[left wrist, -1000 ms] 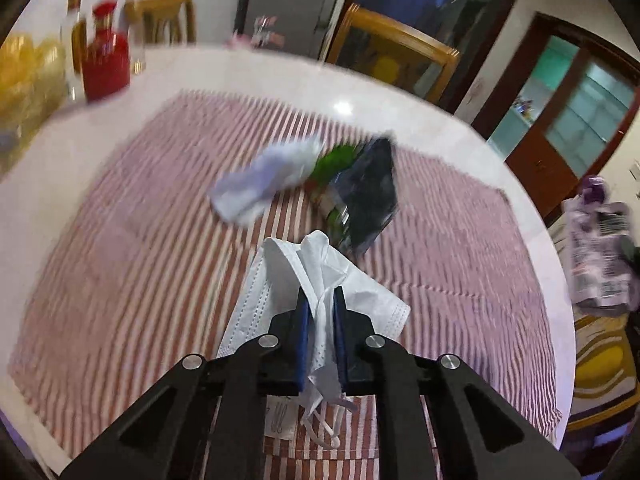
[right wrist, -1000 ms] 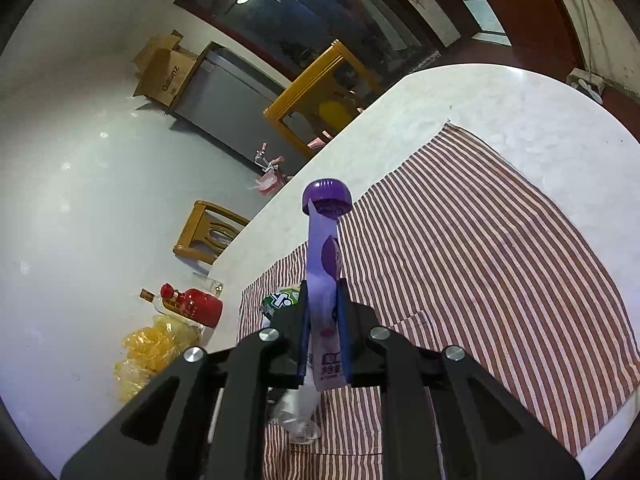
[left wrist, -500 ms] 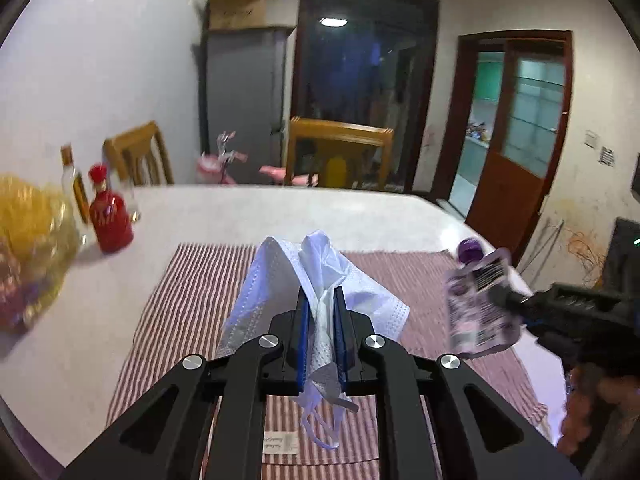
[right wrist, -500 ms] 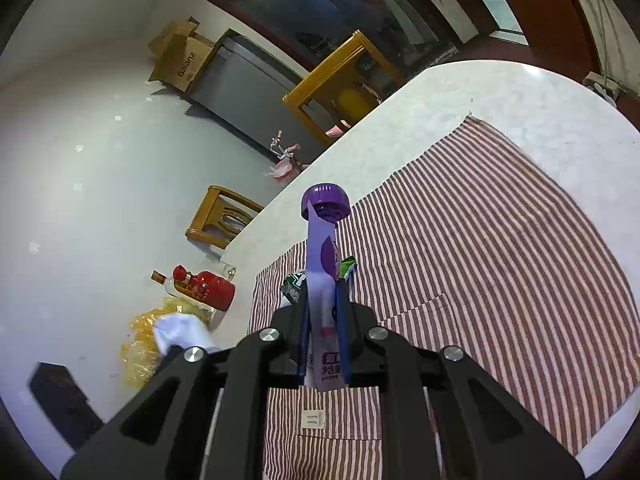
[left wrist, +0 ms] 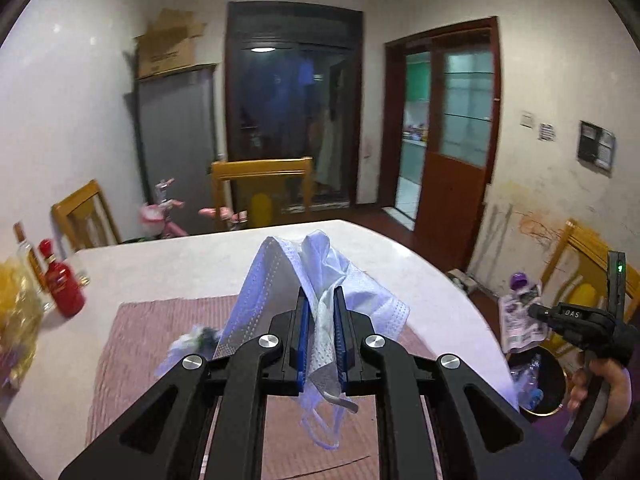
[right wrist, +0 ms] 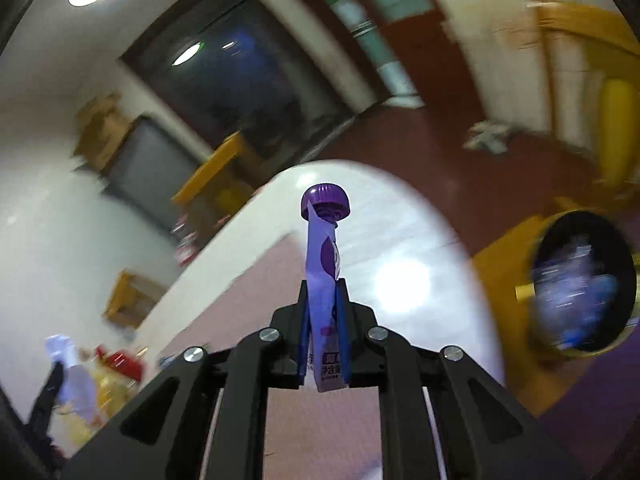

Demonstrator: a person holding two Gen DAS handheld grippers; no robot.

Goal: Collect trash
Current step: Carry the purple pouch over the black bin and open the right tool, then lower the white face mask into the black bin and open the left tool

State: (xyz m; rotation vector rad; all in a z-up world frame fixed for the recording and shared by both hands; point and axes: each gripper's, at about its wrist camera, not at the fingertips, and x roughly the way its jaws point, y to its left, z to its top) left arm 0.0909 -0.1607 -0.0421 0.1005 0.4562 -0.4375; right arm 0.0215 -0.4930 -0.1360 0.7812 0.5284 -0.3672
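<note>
My left gripper (left wrist: 320,304) is shut on a white face mask (left wrist: 316,280), which drapes over the jaws above the striped cloth (left wrist: 160,328). Its ear loops hang below the fingers. My right gripper (right wrist: 323,296) is shut on a flat purple drink pouch (right wrist: 322,264) with a purple screw cap (right wrist: 325,199). In the left wrist view the right gripper (left wrist: 536,312) holds that pouch (left wrist: 520,316) past the table's right edge, above a round dark bin (left wrist: 540,384). The bin (right wrist: 584,284) with trash inside shows blurred at right in the right wrist view. A crumpled scrap (left wrist: 196,338) lies on the cloth.
A white round table (left wrist: 180,268) carries a red bottle (left wrist: 62,280), a clear bottle and a yellow bag (left wrist: 16,320) at the left. Wooden chairs (left wrist: 260,188) stand around it. A person's hand (left wrist: 600,384) grips the right tool. A pink toy bike (left wrist: 164,216) stands by the wall.
The left gripper rose off the cloth with the mask and levelled out. The right gripper swung with the pouch from over the cloth to the right, past the table edge toward the bin.
</note>
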